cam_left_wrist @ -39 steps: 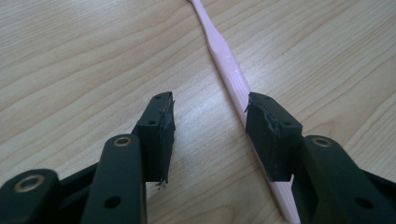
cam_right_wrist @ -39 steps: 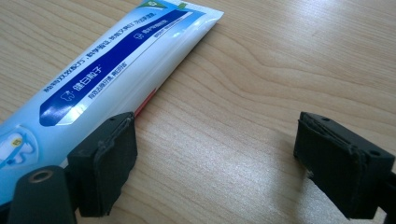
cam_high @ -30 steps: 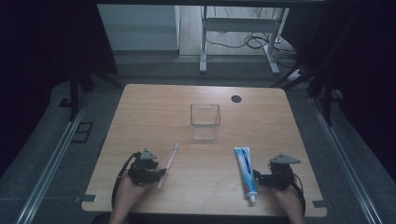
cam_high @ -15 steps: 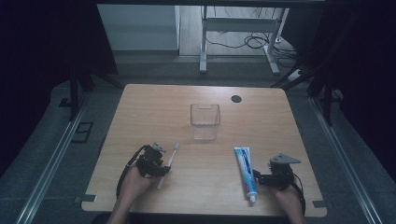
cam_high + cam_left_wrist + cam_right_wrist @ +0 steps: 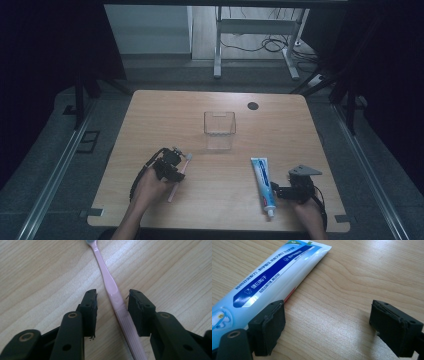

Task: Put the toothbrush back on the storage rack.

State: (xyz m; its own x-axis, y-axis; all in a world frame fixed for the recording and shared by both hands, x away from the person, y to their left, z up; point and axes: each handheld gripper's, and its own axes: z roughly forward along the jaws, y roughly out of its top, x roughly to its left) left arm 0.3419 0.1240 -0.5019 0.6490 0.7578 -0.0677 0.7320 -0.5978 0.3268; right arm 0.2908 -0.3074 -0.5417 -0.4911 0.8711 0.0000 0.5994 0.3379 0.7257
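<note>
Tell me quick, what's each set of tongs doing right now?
Left tongs: open, closing astride the pink toothbrush, pads not yet pressing.
Right tongs: open wide, empty, beside the toothpaste tube.

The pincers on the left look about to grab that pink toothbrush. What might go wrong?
The left gripper has just been closing around the toothbrush, which lies nearer one pad, so it could get pushed sideways or twist. The handle is thin and lies flat on the table, so the pads might scrape wood or slip off.
</note>
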